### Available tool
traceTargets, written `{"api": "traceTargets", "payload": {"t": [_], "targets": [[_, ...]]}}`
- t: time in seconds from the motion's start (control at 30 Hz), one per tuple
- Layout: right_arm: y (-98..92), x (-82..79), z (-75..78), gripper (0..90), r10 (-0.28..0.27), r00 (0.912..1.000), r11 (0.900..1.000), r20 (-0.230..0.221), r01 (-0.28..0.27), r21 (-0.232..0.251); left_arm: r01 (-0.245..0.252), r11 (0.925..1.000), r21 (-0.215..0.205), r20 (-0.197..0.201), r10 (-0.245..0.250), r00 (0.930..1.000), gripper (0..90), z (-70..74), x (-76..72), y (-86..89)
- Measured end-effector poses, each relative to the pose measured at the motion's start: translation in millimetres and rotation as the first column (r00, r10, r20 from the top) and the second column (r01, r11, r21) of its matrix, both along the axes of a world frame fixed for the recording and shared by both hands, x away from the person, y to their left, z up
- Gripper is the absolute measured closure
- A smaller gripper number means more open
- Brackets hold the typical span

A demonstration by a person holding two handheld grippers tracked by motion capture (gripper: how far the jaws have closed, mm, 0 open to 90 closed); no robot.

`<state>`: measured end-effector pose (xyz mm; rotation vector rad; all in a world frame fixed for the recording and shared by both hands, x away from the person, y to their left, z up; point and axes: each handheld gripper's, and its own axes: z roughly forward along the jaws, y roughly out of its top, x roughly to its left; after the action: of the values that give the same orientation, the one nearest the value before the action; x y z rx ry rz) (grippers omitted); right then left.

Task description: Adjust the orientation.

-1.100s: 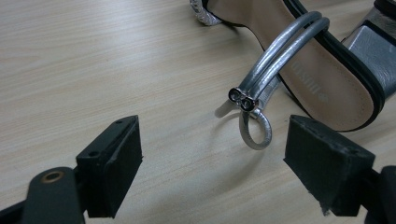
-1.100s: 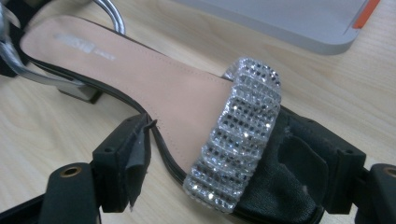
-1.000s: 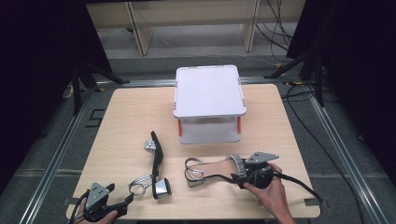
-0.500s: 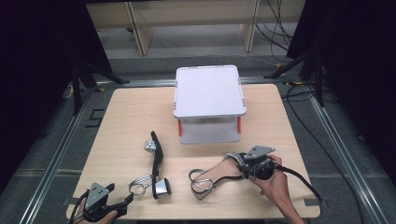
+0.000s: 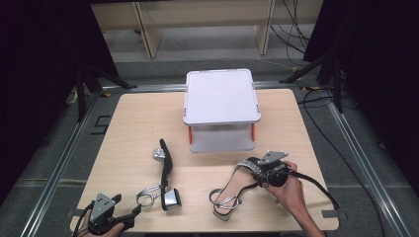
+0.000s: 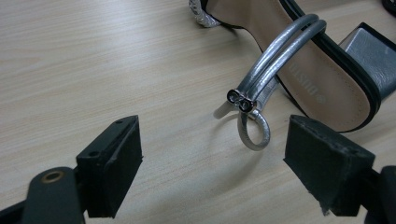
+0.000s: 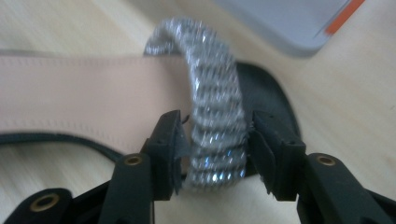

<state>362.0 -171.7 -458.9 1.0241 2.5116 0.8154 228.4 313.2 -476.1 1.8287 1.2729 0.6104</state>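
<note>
A pale wooden tabletop carries a white lidded box at its far middle. Near right, the right tongs pinch the glittery toe strap of a sandal, having just eased slightly wider. Near left, the left tongs stand spread before the second sandal, not touching its silver ankle strap.

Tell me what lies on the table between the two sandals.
Nothing: in the high view, only bare wood separates the left sandal, lying on its side, from the right sandal, whose glittery toe strap sits in the right gripper.
</note>
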Motion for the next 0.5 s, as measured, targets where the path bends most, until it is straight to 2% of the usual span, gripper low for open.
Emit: {"api": "traceTargets", "payload": {"t": [0.07, 0.1, 0.17, 0.23, 0.27, 0.37, 0.4, 0.43, 0.5], "targets": [[-1.8, 0.4, -0.8, 59.0, 0.02, 0.9998, 1.0, 0.009, -0.02, 0.001, 0.001, 1.0, 0.001, 0.0, -0.001, 1.0, 18.5, 0.1, 0.1, 0.1], [-4.0, 2.3, 1.6, 63.1, 0.028, 0.9995, 1.0, 0.013, -0.028, -0.002, -0.001, 1.0, -0.001, -0.001, 0.001, 1.0, 18.5, -0.1, 0.0, -0.3], [-4.2, 4.2, 1.8, 63.7, 0.023, 0.9997, 1.0, -0.005, -0.023, 0.003, 0.001, 1.0, 0.001, -0.001, -0.001, 1.0, 18.5, 0.1, 0.0, 0.2], [-4.4, 8.7, 1.6, 64.1, 0.042, 0.9991, 0.999, -0.001, -0.042, 0.0, -0.002, 1.0, 0.002, -0.003, 0.002, 1.0, 18.5, 0.0, -0.1, -0.3], [-3.8, 9.0, 2.0, 64.3, 0.023, 0.9997, 1.0, -0.008, -0.023, 0.011, 0.008, 0.9999, 0.007, -0.012, -0.008, 0.9999, 18.5, 0.0, 0.1, 0.3], [-6.3, 19.3, 2.7, 64.5, 0.059, 0.998, 0.998, 0.02, -0.06, 0.01, 0.007, 0.9998, 0.019, -0.011, -0.007, 0.9999, 18.5, 0.2, 0.1, 0.5], [-5.3, 20.6, 3.1, 64.5, 0.045, 0.999, 0.999, 0.003, -0.045, 0.011, 0.007, 0.9998, 0.019, -0.011, -0.007, 0.9999, 18.4, 0.2, 0.1, 0.5], [-5.1, 24.7, 2.0, 64.5, 0.062, 0.9979, 0.998, 0.02, -0.062, 0.011, -0.002, 1.0, 0.004, -0.005, 0.002, 1.0, 18.5, 0.0, 0.0, -0.3], [-5.2, 29.9, 2.2, 64.6, 0.075, 0.997, 0.997, 0.017, -0.075, 0.008, 0.003, 0.9999, 0.011, -0.007, -0.003, 1.0, 18.5, 0.3, -0.3, 0.6]]}}
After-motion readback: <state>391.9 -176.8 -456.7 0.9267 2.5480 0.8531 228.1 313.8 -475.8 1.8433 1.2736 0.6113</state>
